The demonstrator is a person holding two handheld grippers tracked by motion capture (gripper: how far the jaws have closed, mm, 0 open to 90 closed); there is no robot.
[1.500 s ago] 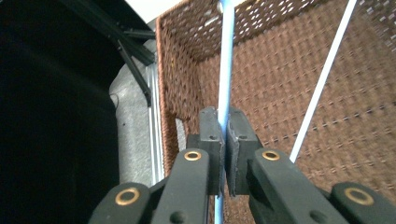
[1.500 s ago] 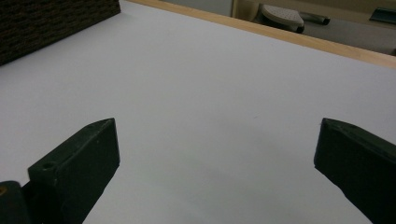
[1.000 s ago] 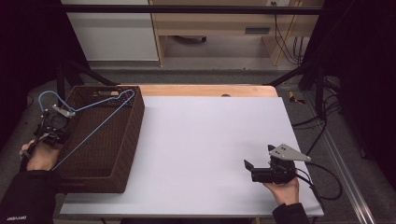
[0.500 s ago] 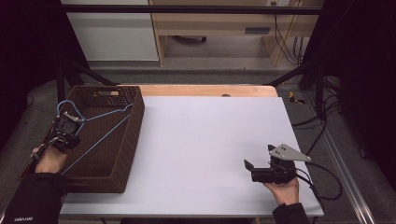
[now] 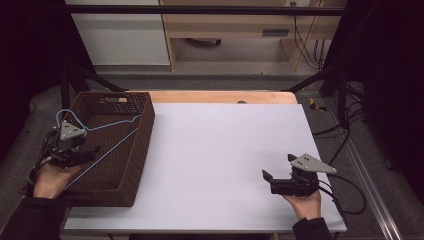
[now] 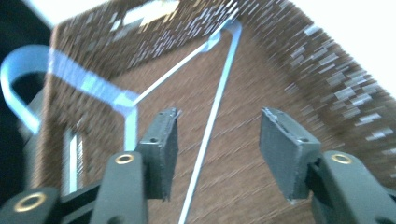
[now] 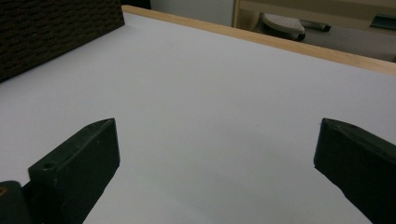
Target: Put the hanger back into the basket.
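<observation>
Blue wire hanger (image 5: 100, 135) lies slantwise across the dark woven basket (image 5: 142, 150) at the tabletop's (image 5: 225, 150) left edge, hook toward the far-left corner. Left gripper (image 6: 215, 140) straddles one thin arm, jaws apart, nothing pinched; its own view shows this. Right gripper (image 5: 272, 181) idles wide open, well apart.

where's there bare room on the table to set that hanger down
The white tabletop is bare from the wicker basket across to the right gripper, and back to the wooden strip along the far edge. The crowded part is the basket at the left, where the blue hanger lies across it with the open left gripper around its wire.
</observation>
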